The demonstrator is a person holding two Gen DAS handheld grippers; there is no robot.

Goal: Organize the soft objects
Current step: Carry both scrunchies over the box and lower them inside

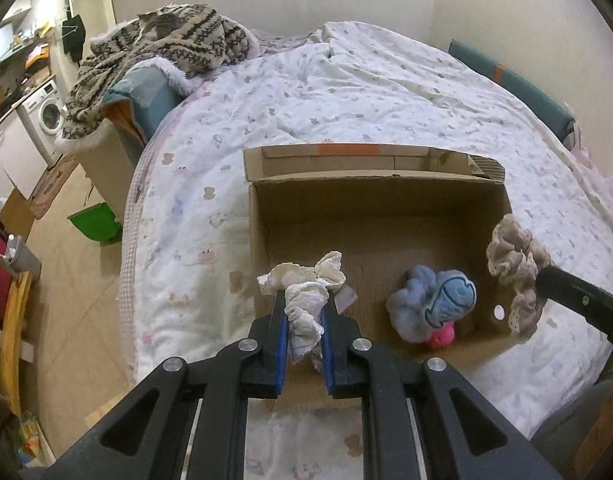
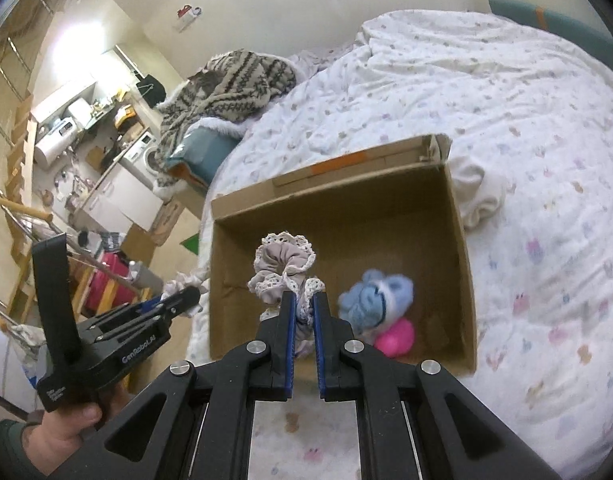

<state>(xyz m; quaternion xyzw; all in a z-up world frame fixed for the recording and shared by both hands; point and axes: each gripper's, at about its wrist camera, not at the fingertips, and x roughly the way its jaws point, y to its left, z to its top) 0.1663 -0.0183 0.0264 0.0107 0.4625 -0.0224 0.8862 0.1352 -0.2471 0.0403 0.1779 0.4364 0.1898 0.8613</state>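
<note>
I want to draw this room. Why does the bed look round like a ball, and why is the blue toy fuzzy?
Both views use fisheye lenses, so the bed bulges and corners go dark. In the right wrist view the blue toy is blurred; the left wrist view shows it sharper.

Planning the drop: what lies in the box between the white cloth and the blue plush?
Only bare cardboard box floor lies between white cloth and blue plush, seen in the left wrist view.
</note>
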